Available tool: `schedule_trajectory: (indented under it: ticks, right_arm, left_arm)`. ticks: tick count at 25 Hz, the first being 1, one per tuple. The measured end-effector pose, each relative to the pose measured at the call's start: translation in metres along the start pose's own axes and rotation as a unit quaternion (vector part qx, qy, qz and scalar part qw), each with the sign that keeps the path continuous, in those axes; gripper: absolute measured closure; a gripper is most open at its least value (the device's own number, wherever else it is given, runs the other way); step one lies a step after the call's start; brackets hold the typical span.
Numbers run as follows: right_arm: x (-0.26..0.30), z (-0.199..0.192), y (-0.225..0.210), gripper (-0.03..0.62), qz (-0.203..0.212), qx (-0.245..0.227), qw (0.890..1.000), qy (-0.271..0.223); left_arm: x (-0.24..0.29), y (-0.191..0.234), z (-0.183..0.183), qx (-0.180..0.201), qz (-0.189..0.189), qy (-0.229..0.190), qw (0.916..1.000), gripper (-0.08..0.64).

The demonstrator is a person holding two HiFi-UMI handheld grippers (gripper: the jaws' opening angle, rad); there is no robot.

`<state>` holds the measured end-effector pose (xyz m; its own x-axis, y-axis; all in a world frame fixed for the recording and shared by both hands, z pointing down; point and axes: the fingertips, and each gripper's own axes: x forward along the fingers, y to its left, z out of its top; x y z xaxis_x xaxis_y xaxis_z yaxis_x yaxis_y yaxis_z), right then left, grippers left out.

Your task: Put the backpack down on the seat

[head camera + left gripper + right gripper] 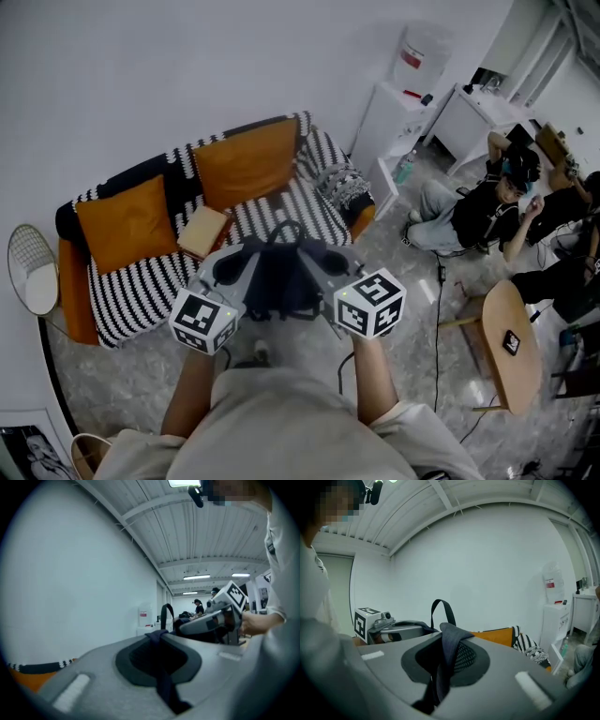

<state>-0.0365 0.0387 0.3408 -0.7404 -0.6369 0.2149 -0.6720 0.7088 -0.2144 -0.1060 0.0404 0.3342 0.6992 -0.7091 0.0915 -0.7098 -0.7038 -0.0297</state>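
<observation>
Overhead, in the head view, the dark backpack (279, 281) hangs between the left gripper (239, 260) and the right gripper (317, 255), at the front edge of the striped sofa (141, 291), held up off its seat. Two orange cushions (127, 220) lean along the sofa's back edge. The left gripper view shows its jaws pressed fully together on a dark blue strap (164, 677). The right gripper view shows its jaws closed on a padded strap (449, 651) with its mesh lining showing, and the bag's top loop (442, 609) stands beyond
</observation>
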Motion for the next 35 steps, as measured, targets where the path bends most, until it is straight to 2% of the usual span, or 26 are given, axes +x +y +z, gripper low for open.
schedule_trajectory:
  ticks: [11, 23, 35]
  right_arm:
    - [0.08, 0.02, -0.05, 0.568, -0.019, 0.01, 1.0, -0.003]
    - [0.143, 0.033, -0.121, 0.569, -0.022, 0.024, 0.999, -0.002]
    - [0.206, 0.029, -0.241, 0.568, -0.004, 0.062, 0.998, 0.025]
  left_arm:
    - [0.049, 0.084, -0.006, 0.001, -0.019, 0.002, 0.9998, 0.557]
    - [0.121, 0.152, -0.019, -0.011, -0.017, 0.015, 0.9997, 0.557]
    - [0.237, 0.213, -0.051, -0.026, -0.012, 0.05, 0.9983, 0.557]
